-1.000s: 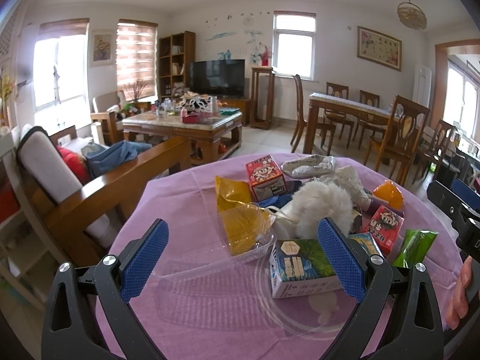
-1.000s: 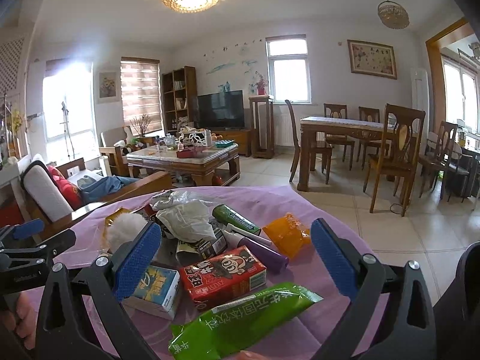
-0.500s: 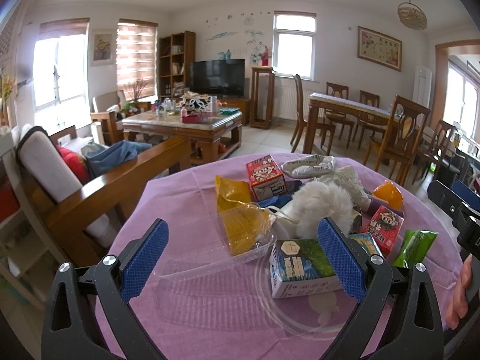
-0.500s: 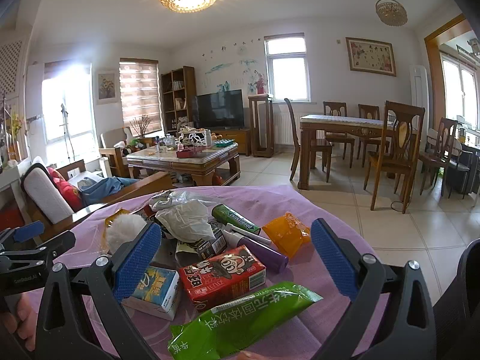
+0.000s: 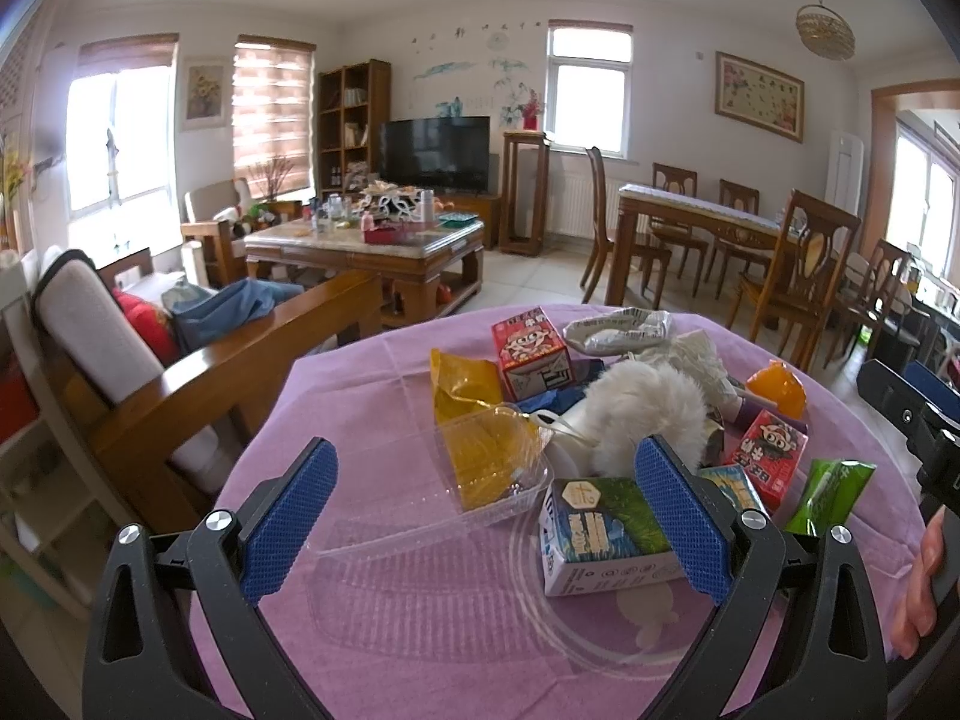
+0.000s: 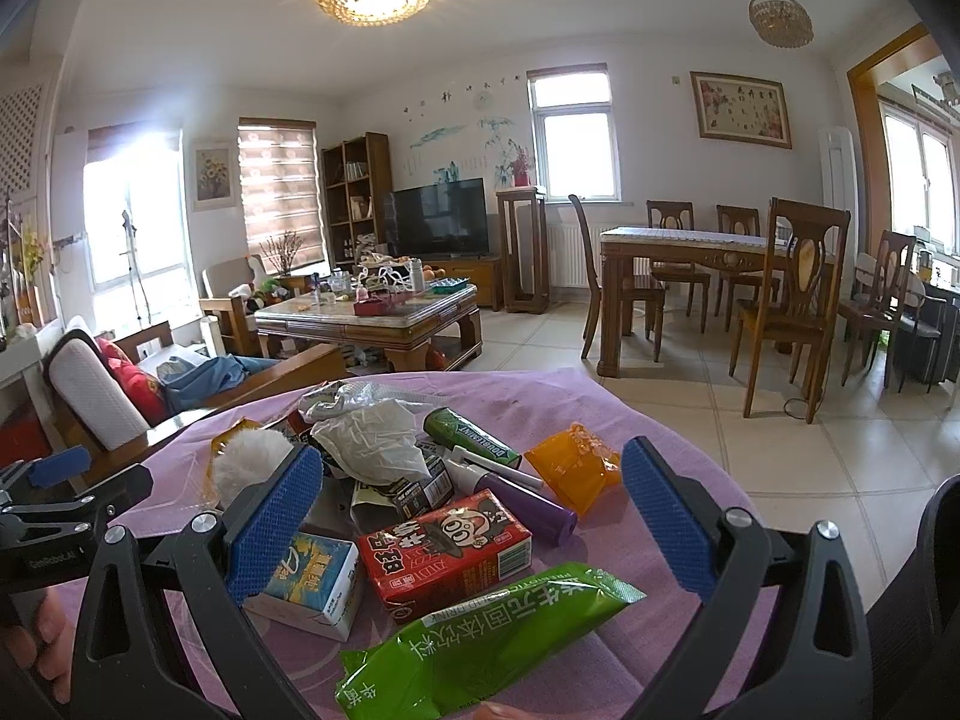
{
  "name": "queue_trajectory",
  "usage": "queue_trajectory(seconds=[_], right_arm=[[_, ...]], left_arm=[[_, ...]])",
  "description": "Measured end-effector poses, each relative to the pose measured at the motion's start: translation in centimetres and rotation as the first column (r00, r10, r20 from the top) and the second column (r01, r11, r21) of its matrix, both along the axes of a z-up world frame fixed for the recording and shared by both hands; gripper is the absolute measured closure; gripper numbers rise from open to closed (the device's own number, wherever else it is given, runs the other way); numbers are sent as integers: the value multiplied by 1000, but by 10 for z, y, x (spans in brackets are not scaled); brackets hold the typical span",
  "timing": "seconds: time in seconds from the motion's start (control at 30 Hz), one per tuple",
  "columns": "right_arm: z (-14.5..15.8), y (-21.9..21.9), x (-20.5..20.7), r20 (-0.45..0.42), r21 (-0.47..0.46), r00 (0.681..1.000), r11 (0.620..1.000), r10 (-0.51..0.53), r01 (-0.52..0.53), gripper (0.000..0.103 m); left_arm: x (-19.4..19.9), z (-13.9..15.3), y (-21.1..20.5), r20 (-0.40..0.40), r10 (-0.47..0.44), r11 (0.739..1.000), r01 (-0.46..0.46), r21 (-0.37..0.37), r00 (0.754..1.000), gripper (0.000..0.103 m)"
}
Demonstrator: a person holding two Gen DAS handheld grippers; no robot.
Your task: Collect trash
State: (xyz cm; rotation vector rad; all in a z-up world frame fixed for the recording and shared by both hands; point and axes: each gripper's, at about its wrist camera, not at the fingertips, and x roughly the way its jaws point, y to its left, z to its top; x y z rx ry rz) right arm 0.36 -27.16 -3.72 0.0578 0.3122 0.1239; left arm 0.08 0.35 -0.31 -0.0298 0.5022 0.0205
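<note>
Both the left hand-held gripper (image 5: 486,516) and the right hand-held gripper (image 6: 471,516) hover released, grasping nothing, above the purple-covered bench (image 5: 372,372). The trash lies heaped mid-bench: a green-white carton (image 5: 600,531) near the left one, a red carton (image 6: 447,549) and green pouch (image 6: 480,642) between the right one's fingers.

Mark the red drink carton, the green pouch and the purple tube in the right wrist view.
red drink carton (image 6: 447,552), right wrist view, on its printed top face
green pouch (image 6: 486,642), right wrist view, on its lettered middle
purple tube (image 6: 528,504), right wrist view, on its body
</note>
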Motion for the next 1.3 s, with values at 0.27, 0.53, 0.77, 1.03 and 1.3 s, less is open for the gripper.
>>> queue_trajectory(seconds=[0.27,0.53,0.77,1.03,1.3], right_arm=[[-1,-2,3,-24,35,1000,999,6,-5,4],[21,8,56,-193,86,957,975,218,-205,4],[24,51,112,-310,89,886,938,344,-334,4],[20,109,154,-390,-151,781,803,488,-577,11],[3,145,187,-509,-239,648,631,566,-738,23]], left_arm=[[0,3,8,6,-44,997,44,-63,999,5],[67,31,45,-104,-194,973,178,-145,975,5],[135,22,36,-217,-298,948,261,-183,930,5],[183,-1,-4,-336,-334,941,295,-164,881,11],[207,-22,-11,-397,-344,939,303,-165,851,15]])
